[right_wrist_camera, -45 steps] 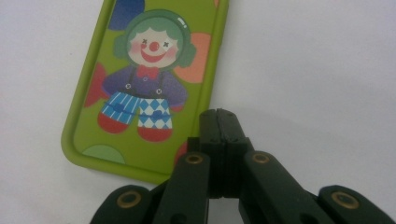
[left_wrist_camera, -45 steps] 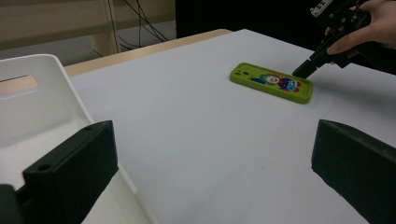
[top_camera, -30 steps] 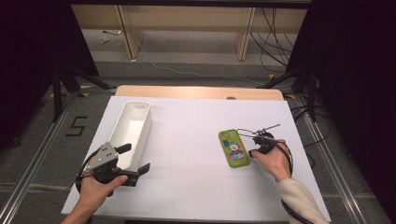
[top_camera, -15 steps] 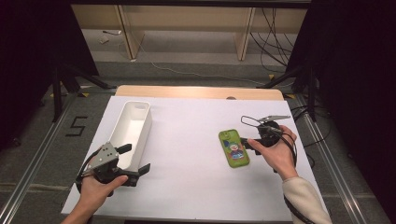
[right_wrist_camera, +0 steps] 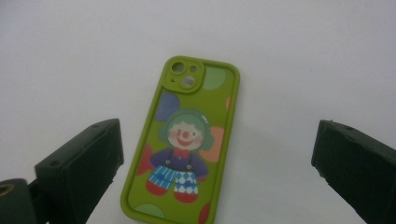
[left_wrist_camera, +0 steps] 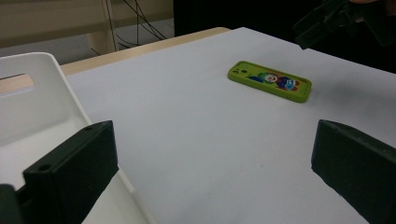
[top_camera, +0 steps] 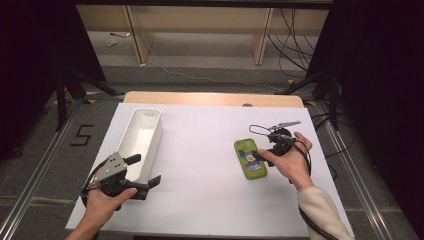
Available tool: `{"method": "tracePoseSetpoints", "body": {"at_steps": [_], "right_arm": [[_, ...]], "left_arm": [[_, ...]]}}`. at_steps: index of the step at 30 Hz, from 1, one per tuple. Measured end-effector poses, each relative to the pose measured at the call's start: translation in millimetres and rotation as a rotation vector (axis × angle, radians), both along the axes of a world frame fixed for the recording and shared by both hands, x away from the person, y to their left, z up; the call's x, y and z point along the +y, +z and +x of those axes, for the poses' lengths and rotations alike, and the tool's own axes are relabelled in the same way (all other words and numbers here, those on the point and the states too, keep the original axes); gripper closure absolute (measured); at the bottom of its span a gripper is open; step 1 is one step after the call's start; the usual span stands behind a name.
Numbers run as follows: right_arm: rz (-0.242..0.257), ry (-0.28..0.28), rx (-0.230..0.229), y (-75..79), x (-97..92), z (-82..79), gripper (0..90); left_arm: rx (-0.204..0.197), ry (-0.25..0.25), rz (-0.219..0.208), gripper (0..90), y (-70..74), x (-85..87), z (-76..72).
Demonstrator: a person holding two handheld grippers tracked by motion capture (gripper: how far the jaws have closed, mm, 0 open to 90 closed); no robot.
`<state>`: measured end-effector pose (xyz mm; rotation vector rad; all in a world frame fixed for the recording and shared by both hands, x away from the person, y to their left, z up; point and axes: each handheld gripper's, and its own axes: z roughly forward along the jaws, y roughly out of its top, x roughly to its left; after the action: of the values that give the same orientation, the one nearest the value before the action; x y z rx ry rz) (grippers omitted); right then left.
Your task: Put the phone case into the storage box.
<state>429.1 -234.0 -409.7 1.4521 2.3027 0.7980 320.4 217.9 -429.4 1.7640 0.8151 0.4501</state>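
A green phone case [top_camera: 250, 159] printed with a clown lies flat on the white table top [top_camera: 200, 170], right of centre. My right gripper [top_camera: 268, 151] hovers just above its right side. In the right gripper view the right gripper [right_wrist_camera: 215, 135] has jaws that have just been opening; they stand wide, and the phone case [right_wrist_camera: 187, 140] lies below them, untouched. My left gripper [top_camera: 145, 170] rests open at the near left, beside a white bin [top_camera: 156, 137]. The left gripper view shows the left gripper [left_wrist_camera: 215, 140] with nothing between its jaws, the phone case [left_wrist_camera: 271, 80] farther off, and the right gripper [left_wrist_camera: 327, 18].
The bin [left_wrist_camera: 37, 93] is long, narrow and looks empty. A wooden strip [top_camera: 215, 98] borders the table's far edge. Cables [top_camera: 295, 30] trail on the floor beyond it, and metal rails [top_camera: 35, 170] run along both sides.
The right gripper rose from the phone case's right edge and its jaws opened wide. The phone case stayed flat on the table. The left gripper kept still.
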Motion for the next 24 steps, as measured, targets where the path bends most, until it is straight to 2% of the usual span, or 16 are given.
{"method": "tracePoseSetpoints", "body": {"at_steps": [1,3,5,7,12,14,15,19,22,24], "right_arm": [[0.000,0.000,0.000,0.0,0.0,0.0,3.6],[-0.023,-0.006,0.047,-2.1,6.0,3.6,5.5],[-0.030,-0.004,0.061,-3.1,8.4,5.2,6.4],[-0.060,-0.001,0.116,-7.4,17.1,10.4,6.5],[-0.094,-0.020,0.197,-17.6,26.7,21.0,6.8],[-0.095,-0.026,0.210,-19.3,27.6,23.2,7.0],[-0.100,-0.039,0.234,-22.0,30.2,27.4,7.4],[-0.093,-0.043,0.259,-25.4,33.8,33.1,7.5],[-0.112,-0.045,0.296,-30.6,39.3,38.4,7.5],[-0.126,-0.050,0.304,-33.5,41.5,40.6,7.5]], "left_arm": [[0.000,0.000,0.000,0.0,0.0,0.0,0.0],[0.000,-0.001,-0.001,0.0,0.1,-0.1,-0.1],[0.000,-0.002,-0.003,0.0,0.2,-0.1,-0.2],[-0.001,-0.002,-0.003,0.0,0.4,-0.1,-0.3],[-0.002,-0.006,-0.004,0.0,0.4,0.5,-0.7],[-0.002,-0.004,-0.005,0.0,0.4,0.6,-0.7],[-0.002,-0.005,-0.005,0.0,0.4,0.8,-0.7],[-0.002,-0.006,-0.005,0.0,0.5,0.6,-0.7],[-0.003,-0.006,-0.006,0.0,0.4,0.6,-0.6],[-0.002,-0.006,-0.006,0.0,0.4,0.6,-0.6]]}}
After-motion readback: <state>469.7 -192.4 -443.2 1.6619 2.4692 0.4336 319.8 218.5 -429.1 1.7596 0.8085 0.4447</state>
